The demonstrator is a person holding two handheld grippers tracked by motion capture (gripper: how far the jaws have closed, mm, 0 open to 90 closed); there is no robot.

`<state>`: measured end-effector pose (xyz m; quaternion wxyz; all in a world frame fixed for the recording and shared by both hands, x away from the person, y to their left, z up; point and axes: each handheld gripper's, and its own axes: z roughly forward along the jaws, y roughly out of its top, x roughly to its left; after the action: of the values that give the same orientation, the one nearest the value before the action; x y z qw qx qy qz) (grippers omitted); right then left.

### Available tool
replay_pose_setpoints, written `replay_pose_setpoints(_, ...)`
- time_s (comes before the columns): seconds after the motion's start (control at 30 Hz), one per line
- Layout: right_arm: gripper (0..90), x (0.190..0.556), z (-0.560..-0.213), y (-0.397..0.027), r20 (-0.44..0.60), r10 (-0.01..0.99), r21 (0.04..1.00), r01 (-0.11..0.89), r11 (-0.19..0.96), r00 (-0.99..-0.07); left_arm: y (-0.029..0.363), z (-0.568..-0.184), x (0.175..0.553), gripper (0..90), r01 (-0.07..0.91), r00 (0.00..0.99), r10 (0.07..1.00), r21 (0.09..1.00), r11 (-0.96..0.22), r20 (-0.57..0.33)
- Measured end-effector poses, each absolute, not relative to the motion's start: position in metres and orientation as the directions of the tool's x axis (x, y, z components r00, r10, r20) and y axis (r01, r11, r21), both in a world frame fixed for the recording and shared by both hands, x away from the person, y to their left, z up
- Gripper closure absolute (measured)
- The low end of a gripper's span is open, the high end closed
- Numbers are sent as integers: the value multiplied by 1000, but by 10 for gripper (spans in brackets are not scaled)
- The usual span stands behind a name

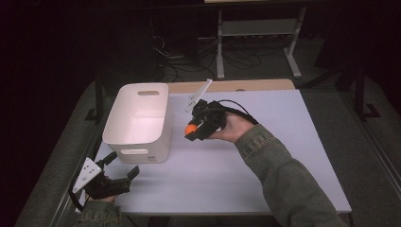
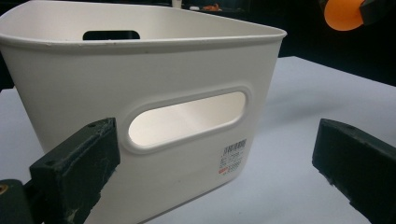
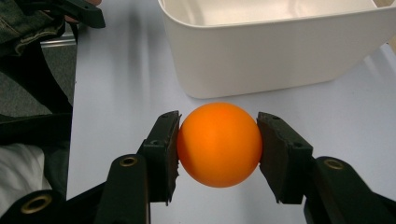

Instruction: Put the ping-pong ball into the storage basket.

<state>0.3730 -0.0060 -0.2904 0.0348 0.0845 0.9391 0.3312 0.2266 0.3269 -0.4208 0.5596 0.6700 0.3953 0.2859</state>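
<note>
An orange ball (image 3: 219, 143) is clamped between the two black jaws of my right gripper (image 3: 218, 150), held a little above the table to the right of a white plastic bin (image 1: 138, 120). From above, the ball (image 1: 191, 128) shows at the tip of the right gripper (image 1: 195, 130), close to the bin's right wall. My left gripper (image 1: 124, 165) rests at the table's front left corner, open, its jaws pointing at the bin's near end with the handle slot (image 2: 187, 119). The bin (image 2: 140, 93) looks empty inside. The ball (image 2: 343, 14) also shows at the top right of the left gripper view.
The bin stands on the left half of a pale table (image 1: 265, 156). A wooden strip (image 1: 236, 85) runs along the table's far edge. Beyond it are a white shelf frame (image 1: 257, 33) and cables on a dark floor. A denim sleeve (image 1: 283, 175) crosses the table's right front.
</note>
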Motion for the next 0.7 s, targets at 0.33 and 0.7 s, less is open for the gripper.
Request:
replay_pose_setpoints(0.33,496,379,-277,12,-16,154,634,109,765,-988,327,-421,227,3,210,525,849,976,-58,-62)
replay_pose_setpoints(0.7,496,384,-269,26,-24,148,627,101,773,-989,327,-421,226,3,209,525,849,976,-58,-62)
